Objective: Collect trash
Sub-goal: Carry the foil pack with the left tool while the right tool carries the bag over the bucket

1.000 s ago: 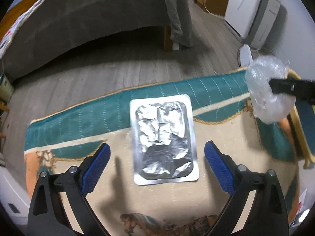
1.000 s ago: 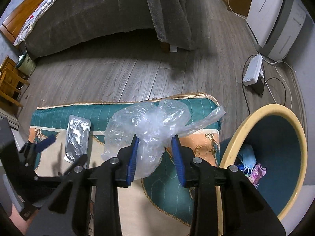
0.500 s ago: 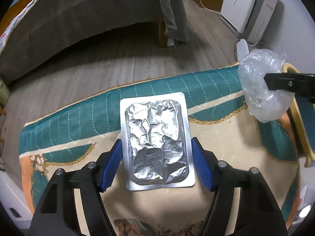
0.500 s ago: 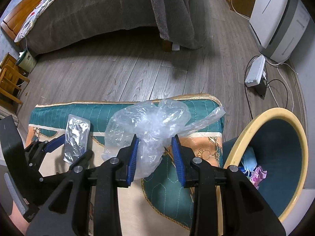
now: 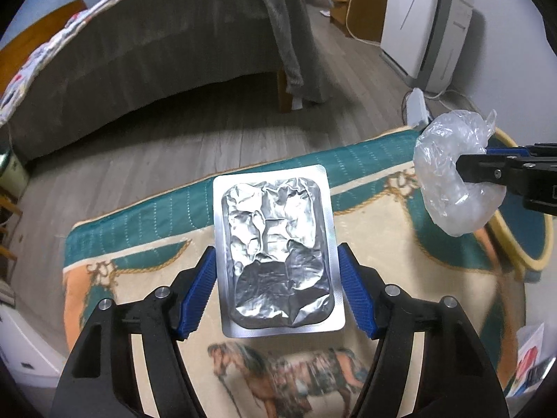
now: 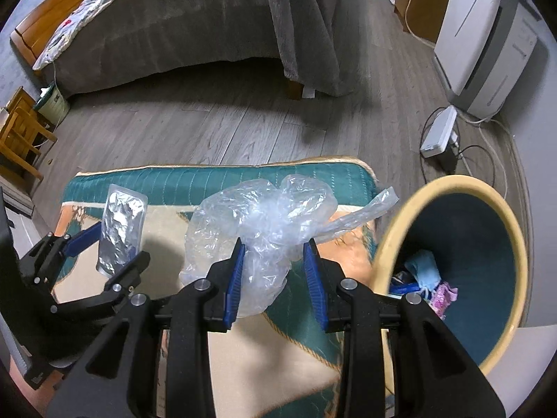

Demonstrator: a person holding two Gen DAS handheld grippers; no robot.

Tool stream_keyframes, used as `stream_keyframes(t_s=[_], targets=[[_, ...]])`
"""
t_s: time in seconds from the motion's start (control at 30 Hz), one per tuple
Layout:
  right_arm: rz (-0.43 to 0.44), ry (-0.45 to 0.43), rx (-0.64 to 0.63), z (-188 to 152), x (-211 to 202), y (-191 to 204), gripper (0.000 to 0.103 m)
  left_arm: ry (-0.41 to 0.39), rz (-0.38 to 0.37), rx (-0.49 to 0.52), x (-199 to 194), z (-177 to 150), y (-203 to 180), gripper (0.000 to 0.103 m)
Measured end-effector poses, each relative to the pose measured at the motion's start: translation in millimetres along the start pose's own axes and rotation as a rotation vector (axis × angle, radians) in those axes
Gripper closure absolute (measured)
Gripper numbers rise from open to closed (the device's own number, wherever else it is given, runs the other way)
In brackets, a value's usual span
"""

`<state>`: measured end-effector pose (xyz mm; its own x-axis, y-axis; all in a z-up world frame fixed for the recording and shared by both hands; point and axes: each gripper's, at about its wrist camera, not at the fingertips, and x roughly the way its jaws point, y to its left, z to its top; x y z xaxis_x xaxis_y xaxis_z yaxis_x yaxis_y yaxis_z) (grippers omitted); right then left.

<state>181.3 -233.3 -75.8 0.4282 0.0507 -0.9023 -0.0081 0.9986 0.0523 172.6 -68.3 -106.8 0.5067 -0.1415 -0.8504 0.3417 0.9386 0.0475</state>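
Note:
A crumpled silver foil blister pack (image 5: 276,250) is clamped by its two long edges in my left gripper (image 5: 276,278), lifted off the rug (image 5: 383,244). From the right wrist view the same foil pack (image 6: 122,230) shows tilted up in the left gripper (image 6: 108,240). My right gripper (image 6: 275,271) is shut on a scrunched clear plastic bag (image 6: 264,230), held above the rug's right part. That bag (image 5: 456,174) also shows at the right of the left wrist view. A yellow-rimmed bin (image 6: 393,230) with a blue inside stands just right of the bag.
The bin holds some trash: a light blue mask (image 6: 423,268) and a pink wrapper (image 6: 444,296). Beyond the rug lie wood floor, a bed (image 6: 174,28), a white power strip with cables (image 6: 438,132) and a white appliance (image 6: 484,48). Wooden furniture (image 6: 21,139) stands at left.
My left gripper's jaws closed onto the foil pack and lifted it off the rug. The right gripper, still holding the plastic bag, shifted closer to the bin.

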Motion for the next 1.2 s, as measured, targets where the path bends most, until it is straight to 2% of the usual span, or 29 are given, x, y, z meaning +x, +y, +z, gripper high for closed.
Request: stream_keyframes(t_s=[0.1,0.47,0.6,0.83,1.2], targets=[[-0.064,-0.037,-0.014,-9.2,-18.7,-4.8,0.07,-0.029,0.0,0.006,-18.7,-6.3,-5.2,0.034],[-0.05,-0.054,0.047,-36.6,-73.7,-30.2,0.07,-0.077,-0.037,-0.085,-72.6,-22.8,-26.1,0.034],[-0.056,-0.09,0.041,-37.2,-94.4,-32.6,0.07,-0.09,-0.039,-0.064,-87.3,-30.6,-42.1,0.034],[-0.048,-0.111,0.038,-38.0,-104.3,-41.1,0.07,-0.088,-0.036,-0.077,-90.6,-34.9,-52.4,0.034],[-0.067,-0.101,0.093,-41.2,-89.4,-75.4,0.07,-0.104,-0.04,-0.035,-86.1,-30.7,-70.7,0.034]])
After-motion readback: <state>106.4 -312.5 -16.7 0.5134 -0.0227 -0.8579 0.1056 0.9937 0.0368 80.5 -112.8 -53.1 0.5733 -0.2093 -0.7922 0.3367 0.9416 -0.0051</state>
